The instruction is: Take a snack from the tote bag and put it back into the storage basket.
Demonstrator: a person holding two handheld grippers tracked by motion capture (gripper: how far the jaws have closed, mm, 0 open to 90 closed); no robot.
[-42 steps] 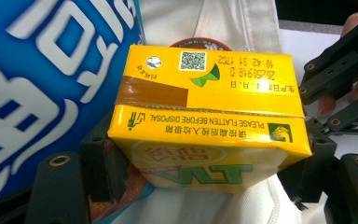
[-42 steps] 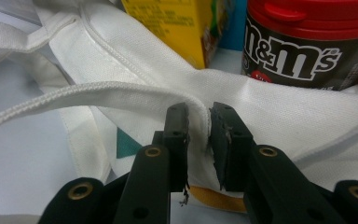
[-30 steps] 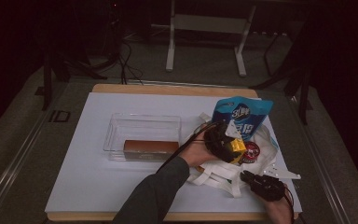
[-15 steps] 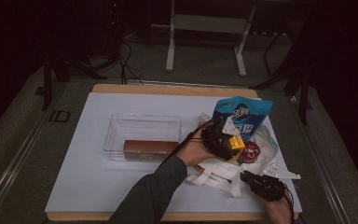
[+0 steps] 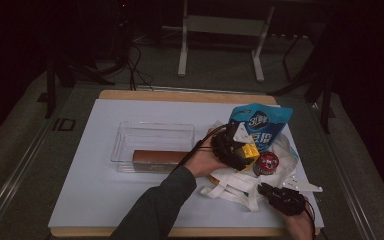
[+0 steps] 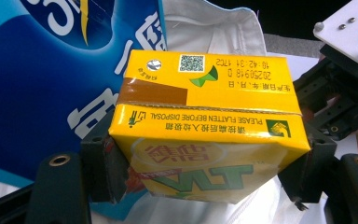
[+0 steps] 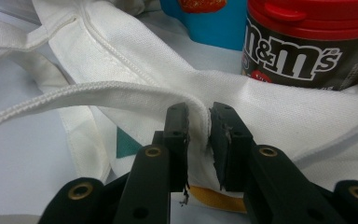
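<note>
At the lower right of the high view, the right claw [image 5: 280, 196] is pinching the edge of the white cloth bag [image 5: 240, 182], its jaws nearly closed with the fabric between them. It should be holding this edge firm and low, so the bag is not sliding on the table [image 5: 95, 195]. Just above it, near the frame centre, the left claw [image 5: 235, 150] is clamping the yellow drink carton [image 6: 209, 121] by its two sides. I judge the carton is travelling between bag and clear tray [image 5: 152, 145] at centre left; it should be moving slowly and level. Behind, the red-lidded candy jar [image 7: 307, 42] and blue snack pouch [image 5: 261, 125] are resting on the bag.
</note>
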